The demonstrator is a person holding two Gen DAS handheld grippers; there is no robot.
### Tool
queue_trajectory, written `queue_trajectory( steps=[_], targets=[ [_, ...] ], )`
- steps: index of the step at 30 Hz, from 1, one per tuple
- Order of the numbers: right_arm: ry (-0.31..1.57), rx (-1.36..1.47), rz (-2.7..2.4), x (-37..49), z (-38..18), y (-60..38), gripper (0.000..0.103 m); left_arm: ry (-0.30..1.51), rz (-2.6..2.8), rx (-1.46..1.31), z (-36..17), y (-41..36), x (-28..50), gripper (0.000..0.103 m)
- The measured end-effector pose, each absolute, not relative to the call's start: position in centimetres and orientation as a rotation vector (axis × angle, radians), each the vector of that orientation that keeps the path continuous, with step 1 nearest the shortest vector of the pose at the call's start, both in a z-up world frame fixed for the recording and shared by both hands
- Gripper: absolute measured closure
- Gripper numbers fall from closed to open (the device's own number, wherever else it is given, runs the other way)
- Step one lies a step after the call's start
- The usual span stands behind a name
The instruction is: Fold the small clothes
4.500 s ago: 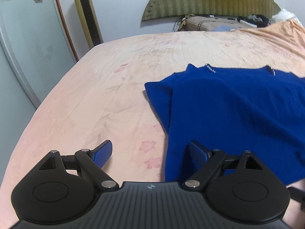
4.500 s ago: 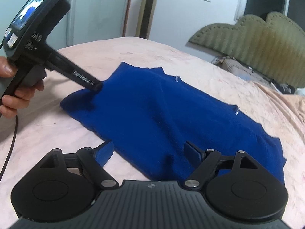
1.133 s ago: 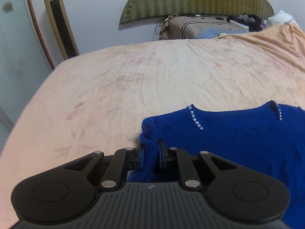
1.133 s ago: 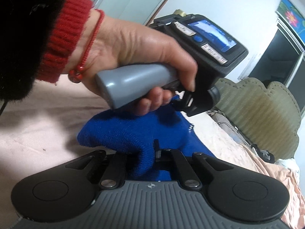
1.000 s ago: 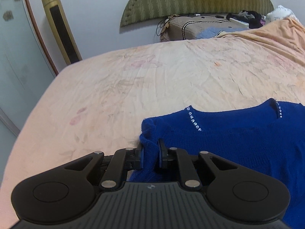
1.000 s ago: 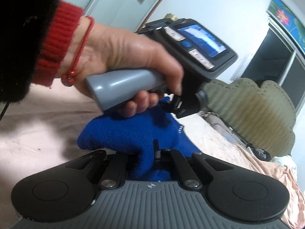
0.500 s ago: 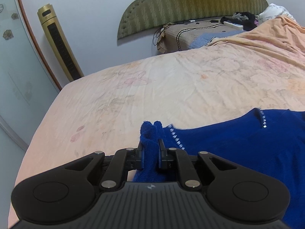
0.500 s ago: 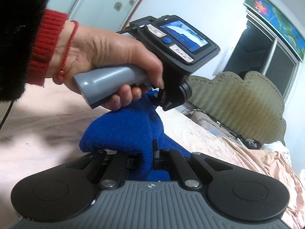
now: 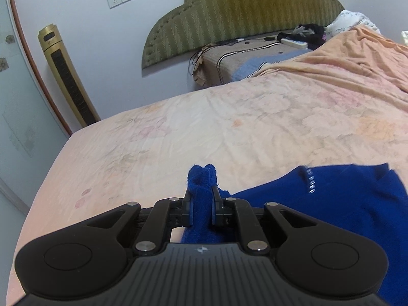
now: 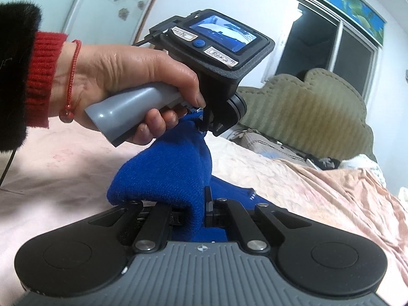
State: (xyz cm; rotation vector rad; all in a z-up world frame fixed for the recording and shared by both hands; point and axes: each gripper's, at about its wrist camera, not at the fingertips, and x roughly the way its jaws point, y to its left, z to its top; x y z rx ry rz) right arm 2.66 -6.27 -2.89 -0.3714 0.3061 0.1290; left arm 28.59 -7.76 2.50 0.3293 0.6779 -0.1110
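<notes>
Closest in, the left gripper [image 9: 201, 207] has its two black fingers pinched tight on a bunched edge of the deep-blue knitted sweater [image 9: 344, 204], and the right gripper [image 10: 197, 210] is clamped just as firmly on another fold of the same knit — so one side of the garment hangs lifted between the two tools while the rest lies on the pale peach floral bedsheet [image 9: 204, 132]. By my reckoning the fold is only begun: the raised edge has yet to be carried across, laid flat and let go. Beyond stand the olive padded headboard [image 9: 242, 12] and a gold tower fan [image 9: 66, 76].
</notes>
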Motion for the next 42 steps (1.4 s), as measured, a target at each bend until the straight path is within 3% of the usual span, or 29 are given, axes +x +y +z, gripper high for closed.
queue_trajectory(
  steps=[21, 42],
  targets=[
    [0.383, -0.087, 0.007, 2.4, -3.3, -16.5, 0.1, 0.66, -0.237, 0.412, 0.9, -19.6, 28.1, 0.092],
    [0.474, 0.168, -0.006, 2.6, -5.5, -22.1, 0.1, 0.685, -0.293, 0.491, -2.0, -25.7, 27.5, 0.092]
  ],
)
